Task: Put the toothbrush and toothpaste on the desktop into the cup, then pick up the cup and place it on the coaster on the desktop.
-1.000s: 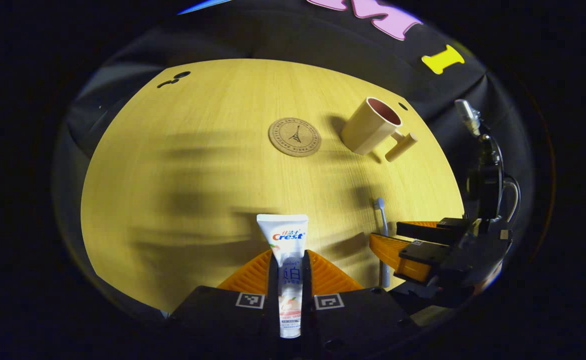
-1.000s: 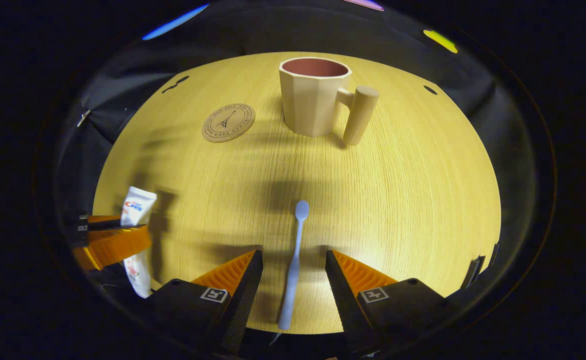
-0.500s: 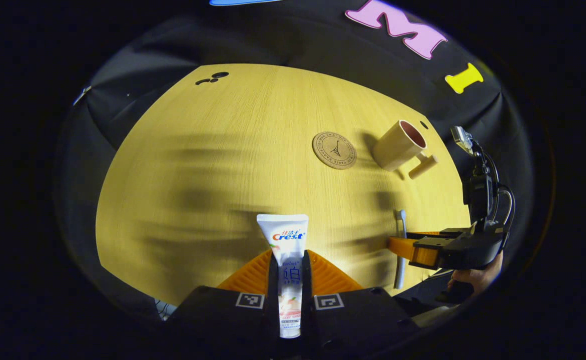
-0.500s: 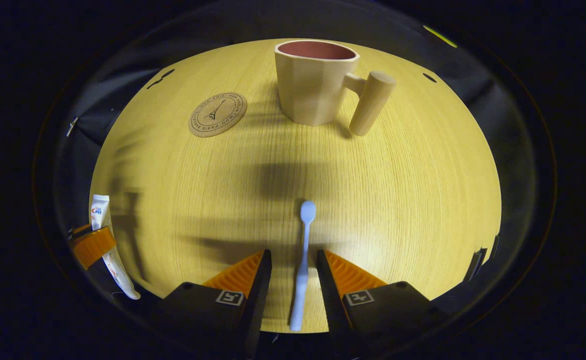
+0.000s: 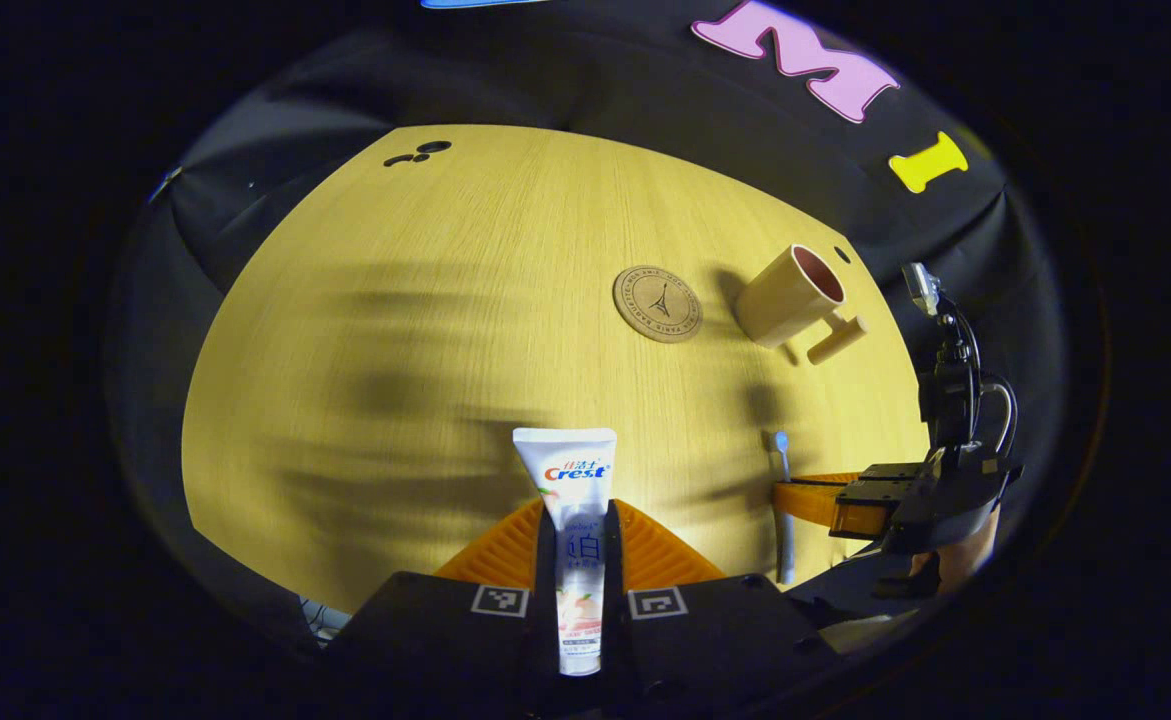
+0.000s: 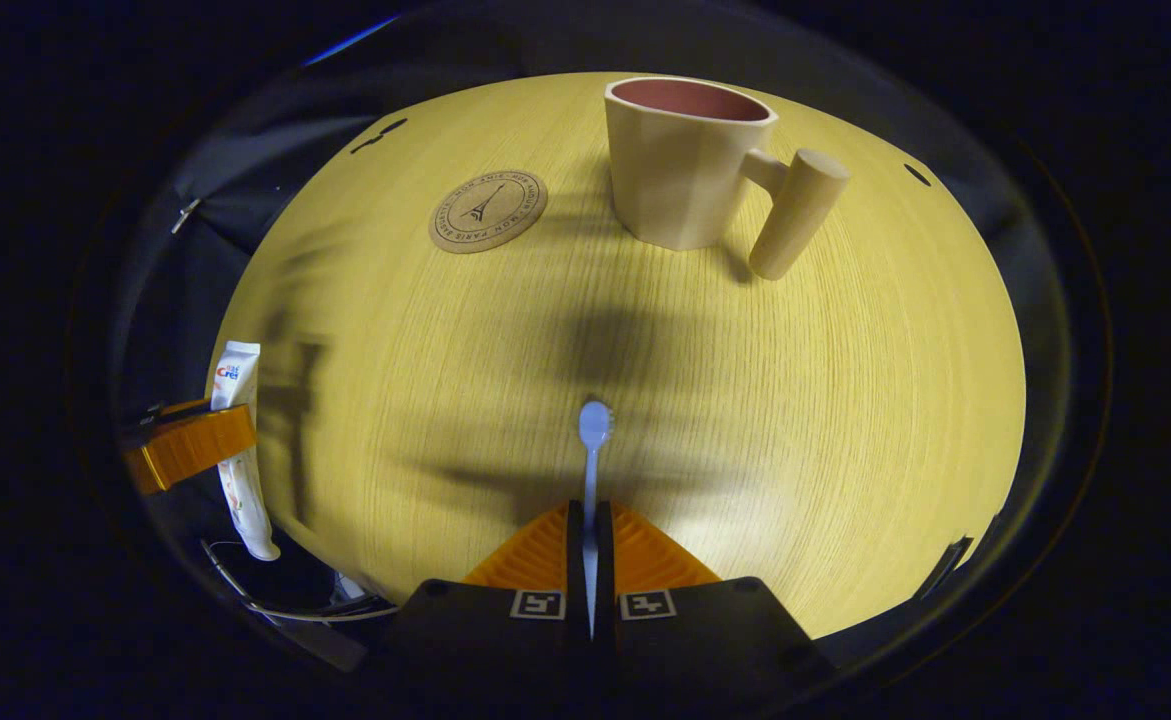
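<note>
My left gripper [image 5: 578, 512] is shut on a white toothpaste tube [image 5: 572, 478], held above the near part of the round wooden table [image 5: 425, 300]. My right gripper [image 6: 591, 512] is shut on a pale blue toothbrush [image 6: 593, 432], whose head points forward over the table. In the left gripper view the right gripper [image 5: 815, 498] with the toothbrush [image 5: 781, 470] is at the right. The beige cup [image 6: 687, 165] with a peg handle stands upright at the far side, empty, beside the round cork coaster [image 6: 488, 210]. In the right gripper view the left gripper [image 6: 190, 450] holds the tube [image 6: 235, 400] at the left edge.
The table [image 6: 845, 400] is bare apart from the cup [image 5: 790, 297] and coaster [image 5: 657, 303]. Small dark holes [image 5: 420, 154] mark its far left edge. A hand [image 5: 950, 560] holds the right gripper beyond the table's right rim. Black cloth surrounds the table.
My right gripper has shut on the toothbrush, which lay loose between open fingers a second ago, and has lifted it. My left gripper keeps holding the toothpaste, having swung left earlier.
</note>
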`<action>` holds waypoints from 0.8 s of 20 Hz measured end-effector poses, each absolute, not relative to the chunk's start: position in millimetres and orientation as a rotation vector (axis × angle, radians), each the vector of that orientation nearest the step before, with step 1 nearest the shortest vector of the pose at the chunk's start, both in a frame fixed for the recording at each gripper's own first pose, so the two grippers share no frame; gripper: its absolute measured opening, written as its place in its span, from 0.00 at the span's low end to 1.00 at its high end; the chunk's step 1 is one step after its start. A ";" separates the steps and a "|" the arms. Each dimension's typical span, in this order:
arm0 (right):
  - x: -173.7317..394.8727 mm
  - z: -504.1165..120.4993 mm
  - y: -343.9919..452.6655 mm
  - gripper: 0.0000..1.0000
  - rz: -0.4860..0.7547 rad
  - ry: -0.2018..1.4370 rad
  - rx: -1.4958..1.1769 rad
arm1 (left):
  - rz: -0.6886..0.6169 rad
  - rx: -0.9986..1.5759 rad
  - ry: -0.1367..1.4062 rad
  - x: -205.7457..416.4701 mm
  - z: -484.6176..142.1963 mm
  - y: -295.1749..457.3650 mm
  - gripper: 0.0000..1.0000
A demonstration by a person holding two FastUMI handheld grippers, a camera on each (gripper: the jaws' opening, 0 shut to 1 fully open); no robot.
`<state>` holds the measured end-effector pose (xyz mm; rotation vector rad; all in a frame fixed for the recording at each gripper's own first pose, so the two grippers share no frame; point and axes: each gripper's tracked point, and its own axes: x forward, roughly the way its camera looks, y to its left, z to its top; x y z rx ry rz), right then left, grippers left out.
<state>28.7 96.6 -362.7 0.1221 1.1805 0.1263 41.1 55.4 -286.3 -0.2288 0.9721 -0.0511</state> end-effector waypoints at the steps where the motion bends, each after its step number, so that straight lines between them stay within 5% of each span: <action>1: 30.4 -357.3 97.4 0.00 0.137 1.151 0.140 | -0.058 -0.235 0.953 42.5 -282.8 53.9 0.22; 16: 61.8 -161.0 75.5 0.05 0.339 0.573 0.373 | -0.184 -0.298 0.566 106.5 -146.7 -6.1 0.17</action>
